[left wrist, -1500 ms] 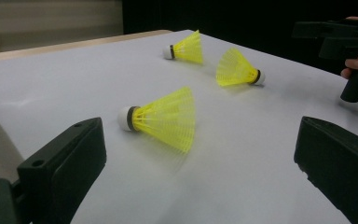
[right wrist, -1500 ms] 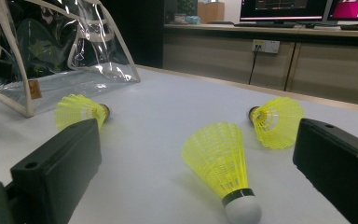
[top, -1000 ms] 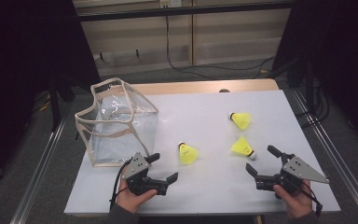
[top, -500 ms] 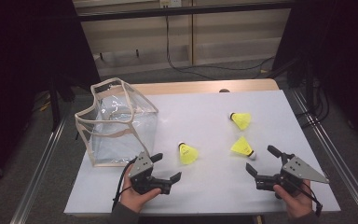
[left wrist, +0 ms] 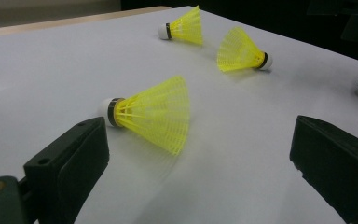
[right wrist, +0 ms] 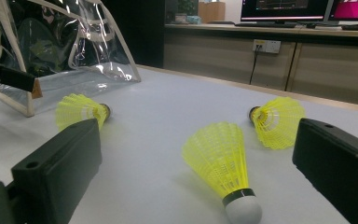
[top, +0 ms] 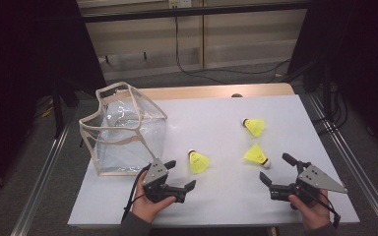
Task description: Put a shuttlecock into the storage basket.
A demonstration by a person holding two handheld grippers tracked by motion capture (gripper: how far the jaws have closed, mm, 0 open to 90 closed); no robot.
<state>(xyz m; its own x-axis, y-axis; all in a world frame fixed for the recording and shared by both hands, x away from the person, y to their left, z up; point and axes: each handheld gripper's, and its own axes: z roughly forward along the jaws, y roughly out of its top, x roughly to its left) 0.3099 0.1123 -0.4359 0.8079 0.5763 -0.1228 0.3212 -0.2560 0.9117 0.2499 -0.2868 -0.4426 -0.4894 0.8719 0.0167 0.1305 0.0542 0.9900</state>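
My left claw point(top: 181, 176) is wide open, the nearest shuttlecock point(top: 198, 162) lying just ahead between its jaws for grasping. My right claw point(top: 276, 169) is open too, another shuttlecock point(top: 256, 155) just before it. The clear bag point(top: 123, 129) waits beyond my left claw.

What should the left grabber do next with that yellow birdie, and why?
Probably ease the left gripper forward so its jaws come around the nearest shuttlecock, then close. The jaws stand open and empty, the shuttlecock lies on its side just ahead of them, not yet between them, and the clear bag stands open-topped close by.
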